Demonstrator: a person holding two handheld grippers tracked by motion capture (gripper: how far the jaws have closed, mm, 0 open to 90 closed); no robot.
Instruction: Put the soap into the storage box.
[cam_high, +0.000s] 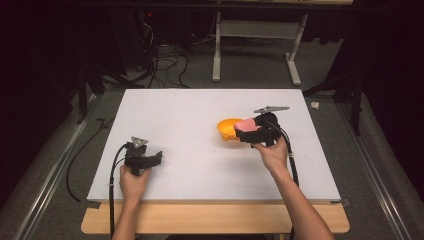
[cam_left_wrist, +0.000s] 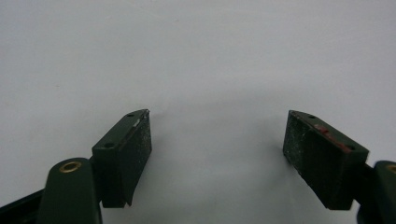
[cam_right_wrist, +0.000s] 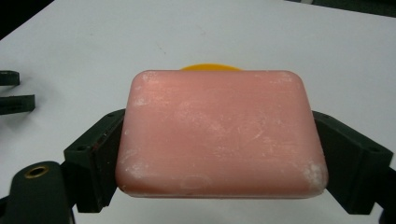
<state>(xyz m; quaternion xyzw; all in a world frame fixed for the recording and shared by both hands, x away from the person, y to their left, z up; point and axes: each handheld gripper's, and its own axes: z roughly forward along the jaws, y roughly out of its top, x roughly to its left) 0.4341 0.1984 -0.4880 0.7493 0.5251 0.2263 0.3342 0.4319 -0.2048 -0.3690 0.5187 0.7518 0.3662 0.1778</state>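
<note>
A pink bar of soap (cam_right_wrist: 219, 133) is clamped flat between the jaws of my right gripper (cam_high: 246, 129), which is shut on it. The bar (cam_high: 247, 123) hangs just above the near right rim of an orange bowl (cam_high: 227, 129) on the white table; a sliver of that bowl (cam_right_wrist: 211, 68) peeks out behind the soap. My left gripper (cam_high: 156, 158) rests low at the table's front left, jaws wide apart with nothing between them. In the left gripper view its two black pads (cam_left_wrist: 137, 154) frame bare white surface.
The white tabletop (cam_high: 190, 115) spreads around both hands, with a wooden edge (cam_high: 210, 220) at the front. Beyond the table are a white desk frame (cam_high: 255, 45) and cables (cam_high: 165, 65) on the floor. The left gripper's jaws (cam_right_wrist: 14, 95) appear at the right gripper view's left edge.
</note>
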